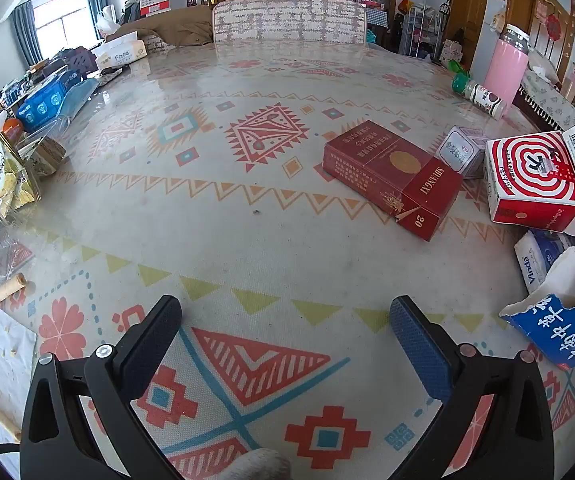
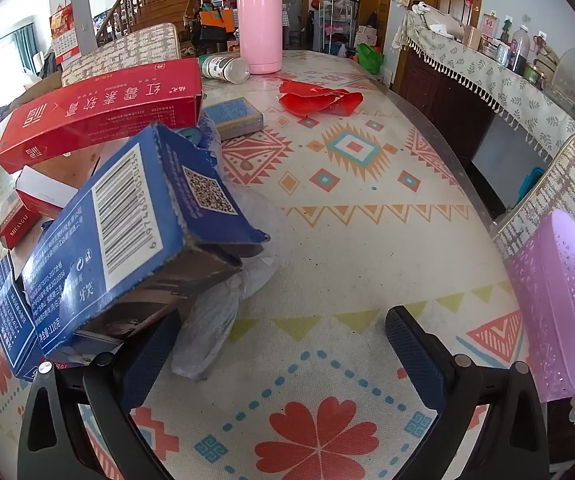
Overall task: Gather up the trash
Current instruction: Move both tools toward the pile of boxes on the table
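My left gripper (image 1: 285, 320) is open and empty above the patterned tablecloth. Ahead to its right lie a red cigarette carton (image 1: 391, 176), a red-and-white spiral box (image 1: 535, 184), a small grey box (image 1: 463, 152) and a torn blue box (image 1: 563, 324). My right gripper (image 2: 283, 332) is open and empty. Its left finger (image 2: 147, 356) sits just under a blue toothpaste box (image 2: 127, 228) and beside a crumpled clear plastic bag (image 2: 211, 324). A long red box (image 2: 103, 112) lies behind. A purple perforated basket (image 2: 559, 304) stands at the right table edge.
A pink thermos (image 2: 259, 28) and a fallen white bottle (image 2: 225, 68) stand far back. Red torn wrapping (image 2: 319, 100) and a small blue box (image 2: 235, 116) lie mid-table. Snack bags (image 1: 3, 184), tissue packs (image 1: 123, 54) and wafer rolls (image 1: 7, 288) line the left side. Chairs (image 1: 287, 20) surround the table.
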A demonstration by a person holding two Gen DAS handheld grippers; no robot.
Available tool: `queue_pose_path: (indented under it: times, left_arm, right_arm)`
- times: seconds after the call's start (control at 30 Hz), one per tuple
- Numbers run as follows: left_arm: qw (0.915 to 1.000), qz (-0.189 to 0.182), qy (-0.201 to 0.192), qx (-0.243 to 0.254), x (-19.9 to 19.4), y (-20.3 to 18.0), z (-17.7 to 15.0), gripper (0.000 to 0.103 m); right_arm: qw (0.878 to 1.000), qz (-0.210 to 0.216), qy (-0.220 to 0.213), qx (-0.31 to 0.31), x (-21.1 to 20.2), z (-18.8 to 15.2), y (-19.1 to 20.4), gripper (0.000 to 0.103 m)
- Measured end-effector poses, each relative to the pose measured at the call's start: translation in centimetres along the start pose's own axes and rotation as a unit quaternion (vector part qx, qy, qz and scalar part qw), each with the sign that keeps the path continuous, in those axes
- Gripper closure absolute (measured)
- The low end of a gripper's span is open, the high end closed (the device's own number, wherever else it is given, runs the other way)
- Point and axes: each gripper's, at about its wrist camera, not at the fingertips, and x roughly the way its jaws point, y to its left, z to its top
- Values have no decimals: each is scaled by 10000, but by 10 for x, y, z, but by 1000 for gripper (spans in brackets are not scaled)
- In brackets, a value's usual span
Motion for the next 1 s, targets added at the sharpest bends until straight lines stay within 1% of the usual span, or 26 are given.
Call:
queue_pose_path:
  times: [0.33, 0.53, 0.83, 0.93, 1.0]
  left_arm:
    - [10000, 0, 2, -6, 0, 0, 0, 0]
    - [9999, 87, 110, -99, 1, 0, 2, 0]
    - [9999, 83, 97, -105, 1, -1, 3, 0]
    - [9999, 34, 105, -82, -2, 1, 1, 0]
    - [9999, -23, 67, -124, -9, 0, -8, 0]
  right_arm:
    - [10000, 0, 0, 1, 0, 0, 0, 0]
    - [10000, 1, 0, 1, 0, 0, 0, 0]
    - [10000, 0, 0, 0, 0, 0, 0, 0]
    - [10000, 1, 0, 1, 0, 0, 0, 0]
    - [10000, 34, 50, 2, 0, 1, 0, 0]
